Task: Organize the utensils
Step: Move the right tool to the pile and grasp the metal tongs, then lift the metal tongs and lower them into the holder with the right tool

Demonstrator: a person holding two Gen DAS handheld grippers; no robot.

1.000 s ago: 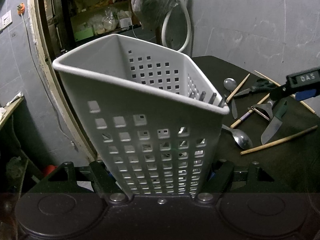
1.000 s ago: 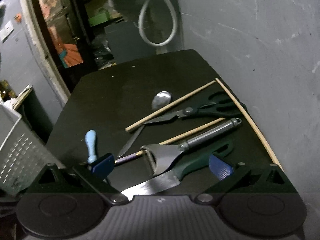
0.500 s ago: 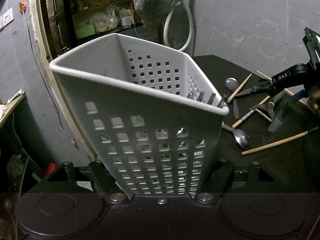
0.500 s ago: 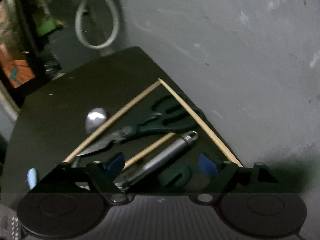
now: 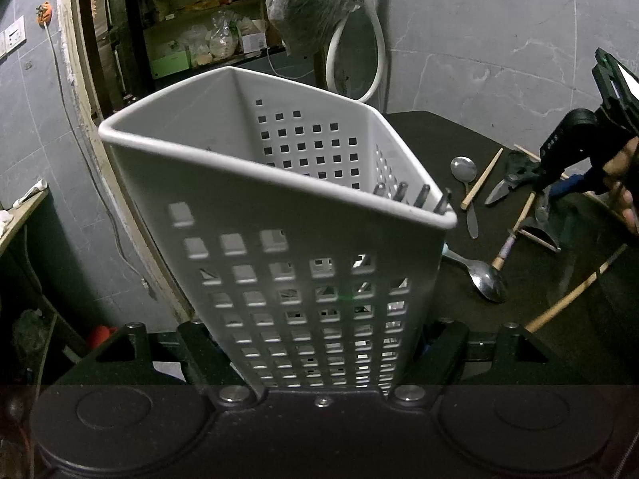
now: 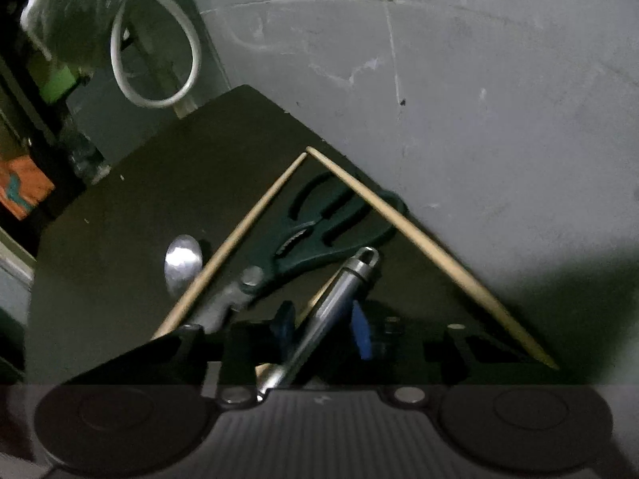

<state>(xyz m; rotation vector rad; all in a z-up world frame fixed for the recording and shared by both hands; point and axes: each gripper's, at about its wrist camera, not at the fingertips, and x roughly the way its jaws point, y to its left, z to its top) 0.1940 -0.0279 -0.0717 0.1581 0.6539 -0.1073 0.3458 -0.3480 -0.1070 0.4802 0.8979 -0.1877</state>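
Note:
My left gripper [image 5: 323, 343] is shut on a white perforated utensil basket [image 5: 279, 215], tilted, with several dark handles [image 5: 411, 195] sticking up at its right corner. My right gripper [image 6: 323, 331] has its blue pads [image 6: 361, 329] close on either side of a steel peeler handle [image 6: 339, 299] lying on the black table [image 6: 120, 239]. In the left wrist view the right gripper [image 5: 559, 187] is low over the utensils. Green-handled scissors [image 6: 319, 227], two spoons [image 5: 485, 279] [image 6: 181, 261] and several wooden chopsticks [image 6: 419, 247] lie around it.
A grey wall [image 6: 439, 80] runs along the table's right edge. A white hose loop [image 6: 159, 52] and a plastic bag [image 5: 311, 4] hang behind the table. Shelves with clutter [image 5: 199, 40] stand at the back left.
My right gripper has dropped low and forward over the peeler handle, and its fingers have closed in around it. The basket in my left gripper has stayed put.

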